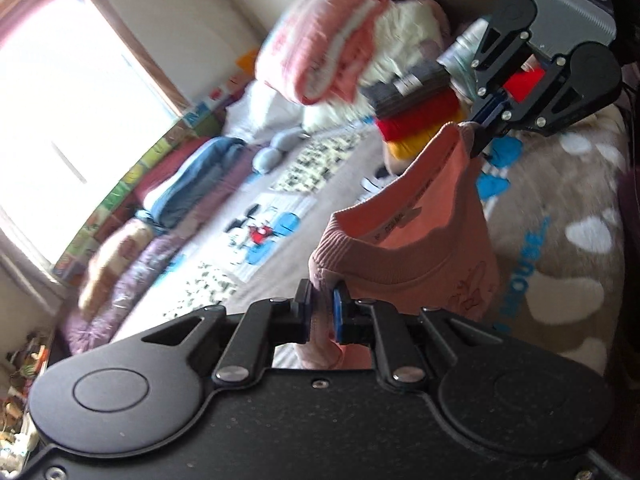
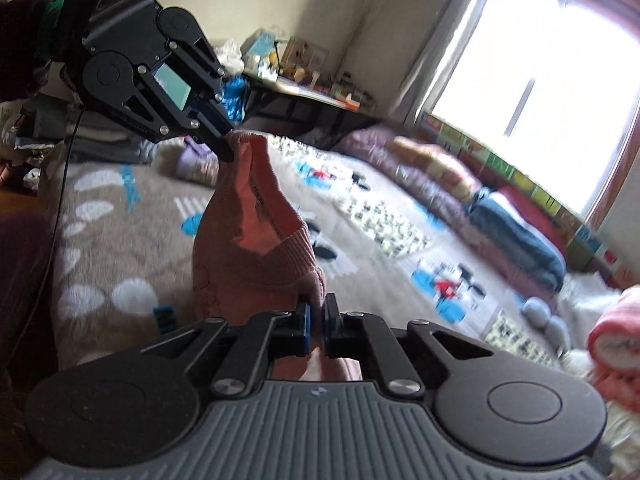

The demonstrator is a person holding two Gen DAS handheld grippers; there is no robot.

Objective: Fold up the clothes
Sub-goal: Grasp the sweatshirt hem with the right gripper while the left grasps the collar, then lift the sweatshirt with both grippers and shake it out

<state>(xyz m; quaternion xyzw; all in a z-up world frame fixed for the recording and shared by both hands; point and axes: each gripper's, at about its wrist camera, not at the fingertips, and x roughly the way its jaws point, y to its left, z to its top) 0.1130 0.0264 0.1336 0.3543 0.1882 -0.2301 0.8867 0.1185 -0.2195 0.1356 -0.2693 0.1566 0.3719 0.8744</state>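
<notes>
Here, both grippers hold one pink garment (image 1: 436,216) up in the air above the bed (image 1: 560,184). The left gripper (image 1: 322,312) has its jaws pressed together on the ribbed edge of the cloth at one side, and the right gripper (image 1: 486,136) pinches the other side in the same way, so the garment hangs between them with its neck opening turned upward. From the right wrist view the picture is the same: the right gripper (image 2: 316,320) is closed on the ribbed pink edge, and the left gripper (image 2: 224,142) bites the far corner of the garment (image 2: 256,240).

Inside the neck there is a printed label with small dark letters, but it is too blurred to read. On the front of the garment a thin drawn design shows, also not readable.

The bed is covered with a brown blanket with white spots and blue letters (image 1: 528,268); I can read only the word "MOUSE" in part, the rest is unclear. Further on lies a sheet with a cartoon mouse figure (image 1: 260,236) in red, blue and black.

Behind the right gripper a stack of folded clothes (image 1: 416,108) stands on the bed, grey above, then red, then yellow. A pink and white blanket roll (image 1: 328,56) lies near it. Along the window (image 1: 60,120) are folded quilts (image 1: 192,184), blue and purple. A table (image 2: 312,92) with many small things stands by the wall.
</notes>
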